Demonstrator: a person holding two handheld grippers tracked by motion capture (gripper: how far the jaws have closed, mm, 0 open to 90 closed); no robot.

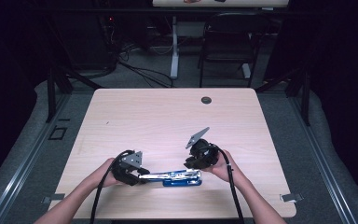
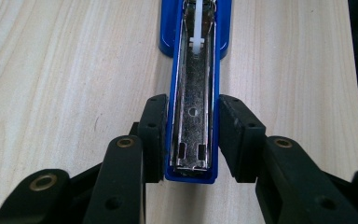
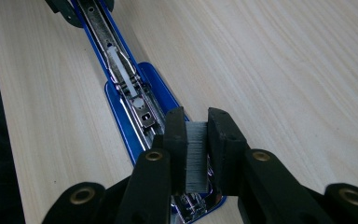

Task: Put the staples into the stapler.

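Stapler [image 1: 176,177] lies flipped open near the desk's [image 1: 168,116] near edge, left claw [image 2: 192,140] clamping its arm; right claw [image 3: 196,154] grips a staple strip [image 3: 196,156], loading not yet done.

Overhead view; two close stapler [image 1: 177,177] views

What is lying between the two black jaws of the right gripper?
A grey strip of staples sits clamped between the right gripper jaws, above the opened blue metal stapler, as the right gripper view shows.
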